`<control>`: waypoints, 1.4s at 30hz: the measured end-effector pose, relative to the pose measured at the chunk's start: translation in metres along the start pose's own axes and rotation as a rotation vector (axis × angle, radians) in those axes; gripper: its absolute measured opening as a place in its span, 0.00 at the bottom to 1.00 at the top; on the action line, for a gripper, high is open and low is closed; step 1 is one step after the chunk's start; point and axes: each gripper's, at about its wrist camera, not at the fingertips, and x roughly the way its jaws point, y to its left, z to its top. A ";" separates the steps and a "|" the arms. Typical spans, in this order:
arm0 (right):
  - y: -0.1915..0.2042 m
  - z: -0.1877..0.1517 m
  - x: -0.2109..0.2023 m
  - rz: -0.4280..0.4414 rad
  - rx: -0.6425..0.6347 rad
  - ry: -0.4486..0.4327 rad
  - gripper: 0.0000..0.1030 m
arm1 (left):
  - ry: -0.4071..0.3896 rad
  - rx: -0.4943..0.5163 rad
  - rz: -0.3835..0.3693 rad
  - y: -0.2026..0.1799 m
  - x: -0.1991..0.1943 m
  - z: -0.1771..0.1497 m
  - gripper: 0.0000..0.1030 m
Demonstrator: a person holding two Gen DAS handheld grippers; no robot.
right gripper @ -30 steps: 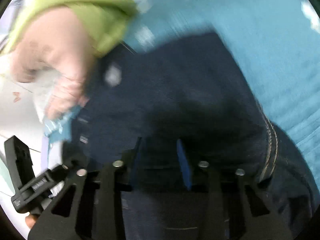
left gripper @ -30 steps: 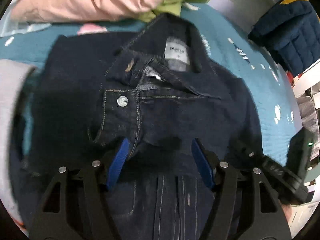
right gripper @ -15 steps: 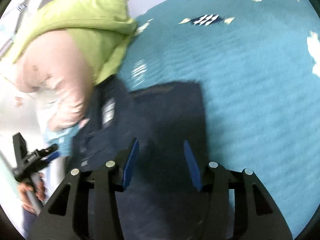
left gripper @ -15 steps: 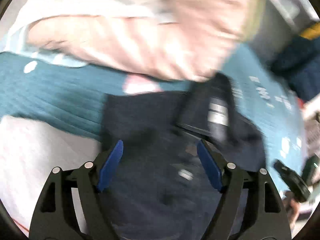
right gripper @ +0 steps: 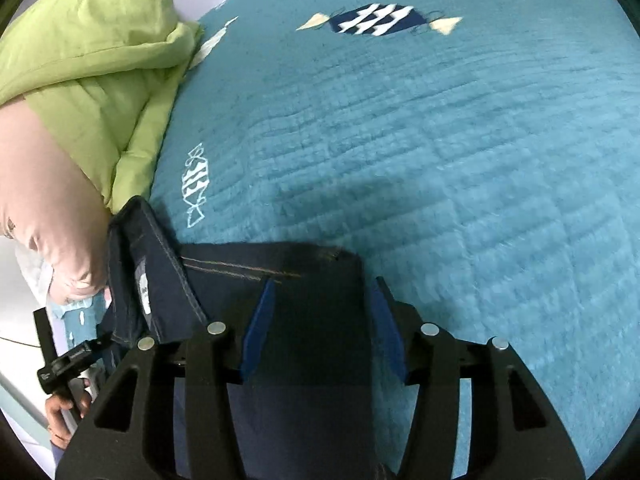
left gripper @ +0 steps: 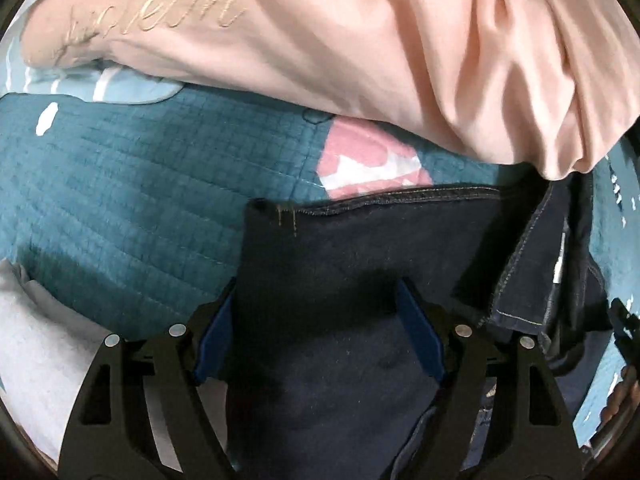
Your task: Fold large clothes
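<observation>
Dark navy jeans [left gripper: 360, 280] lie on a teal quilted bedspread [left gripper: 120, 208]. In the left wrist view my left gripper [left gripper: 320, 328] is open, its blue pads either side of a folded corner of the jeans with a stitched hem. The waistband part with a white label [left gripper: 560, 256] lies to the right. In the right wrist view my right gripper [right gripper: 324, 324] is open over the other corner of the jeans [right gripper: 312, 280]; the waistband and label [right gripper: 144, 284] sit to the left. The cloth runs under both grippers.
A pink garment [left gripper: 360, 40] lies just beyond the jeans, also seen in the right wrist view [right gripper: 44, 200]. A lime green duvet [right gripper: 92, 48] lies at the back left. White fabric [left gripper: 44, 344] sits at the near left. The bedspread [right gripper: 440, 140] stretches right.
Both grippers have swung forward, carrying the jeans' lower part up over the waistband area. The button and fly seen a second ago are now covered, and a folded edge faces the pink garment.
</observation>
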 end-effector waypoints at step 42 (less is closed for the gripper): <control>-0.034 -0.271 -0.245 0.134 -0.264 -0.204 0.06 | -0.408 0.121 -0.220 0.066 -0.226 -0.307 0.11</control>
